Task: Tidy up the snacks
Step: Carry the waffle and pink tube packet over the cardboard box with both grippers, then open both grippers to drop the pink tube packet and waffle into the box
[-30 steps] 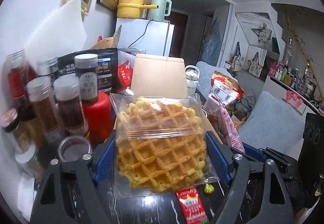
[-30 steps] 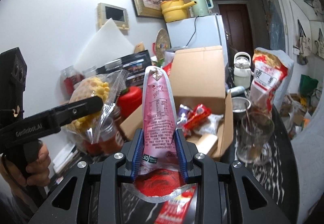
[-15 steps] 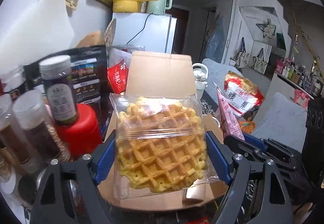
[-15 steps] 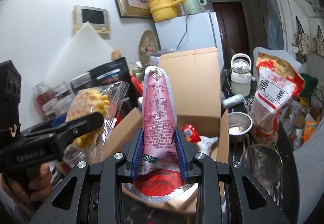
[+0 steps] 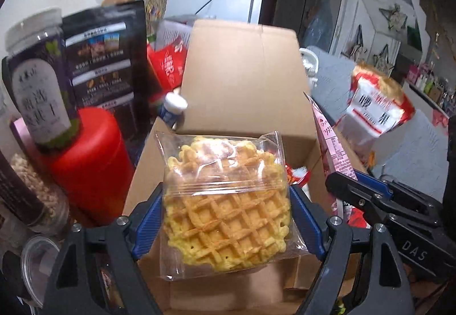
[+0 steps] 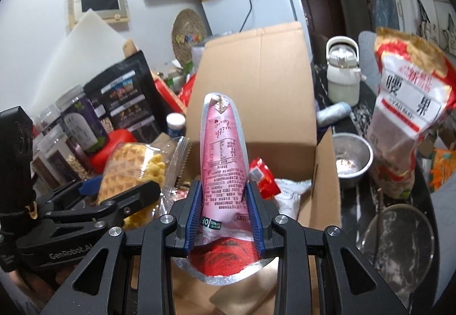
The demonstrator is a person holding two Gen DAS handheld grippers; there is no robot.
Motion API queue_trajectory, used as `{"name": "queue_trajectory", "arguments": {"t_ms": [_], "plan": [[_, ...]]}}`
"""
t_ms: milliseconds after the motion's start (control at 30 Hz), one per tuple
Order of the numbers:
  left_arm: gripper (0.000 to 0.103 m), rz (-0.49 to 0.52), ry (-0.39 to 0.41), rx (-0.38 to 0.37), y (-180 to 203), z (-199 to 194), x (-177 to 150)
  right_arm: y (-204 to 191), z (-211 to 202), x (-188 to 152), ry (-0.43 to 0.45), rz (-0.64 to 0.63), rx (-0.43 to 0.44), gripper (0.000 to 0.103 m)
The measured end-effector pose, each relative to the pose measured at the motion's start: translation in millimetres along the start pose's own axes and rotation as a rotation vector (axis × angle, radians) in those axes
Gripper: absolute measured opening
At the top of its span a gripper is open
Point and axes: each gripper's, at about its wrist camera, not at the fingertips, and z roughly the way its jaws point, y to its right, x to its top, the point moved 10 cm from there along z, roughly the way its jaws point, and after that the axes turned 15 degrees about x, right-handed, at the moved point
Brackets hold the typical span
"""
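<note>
My left gripper (image 5: 226, 211) is shut on a clear-wrapped yellow waffle (image 5: 225, 209), held over the near edge of an open cardboard box (image 5: 245, 78). The right wrist view shows the same waffle (image 6: 128, 172) at lower left, with the left gripper (image 6: 119, 195) clamped on it. My right gripper (image 6: 225, 209) is shut on a tall pink snack pouch (image 6: 223, 161), held upright above the cardboard box (image 6: 256, 81). That pouch (image 5: 327, 144) and the right gripper's fingers (image 5: 359, 192) appear at the right of the left wrist view. A red packet (image 6: 260, 172) and a white packet (image 6: 290, 195) lie inside the box.
Left of the box stand a red canister (image 5: 85, 164), a labelled jar (image 5: 40, 81), a black pouch (image 5: 105, 64) and more jars. To its right are a steel bowl (image 6: 352, 155), a large red-and-white bag (image 6: 410, 104), a white kettle (image 6: 342, 69) and a glass (image 6: 399, 235).
Both grippers have moved forward and down with their snacks, from in front of the box to over its opening. The box now looms larger in both views.
</note>
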Motion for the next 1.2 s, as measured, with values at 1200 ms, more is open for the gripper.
{"name": "queue_trajectory", "arguments": {"t_ms": [1200], "plan": [[0.085, 0.142, -0.031, 0.23, -7, 9, -11, 13, 11, -22, -0.124, -0.002, -0.121, 0.055]]}}
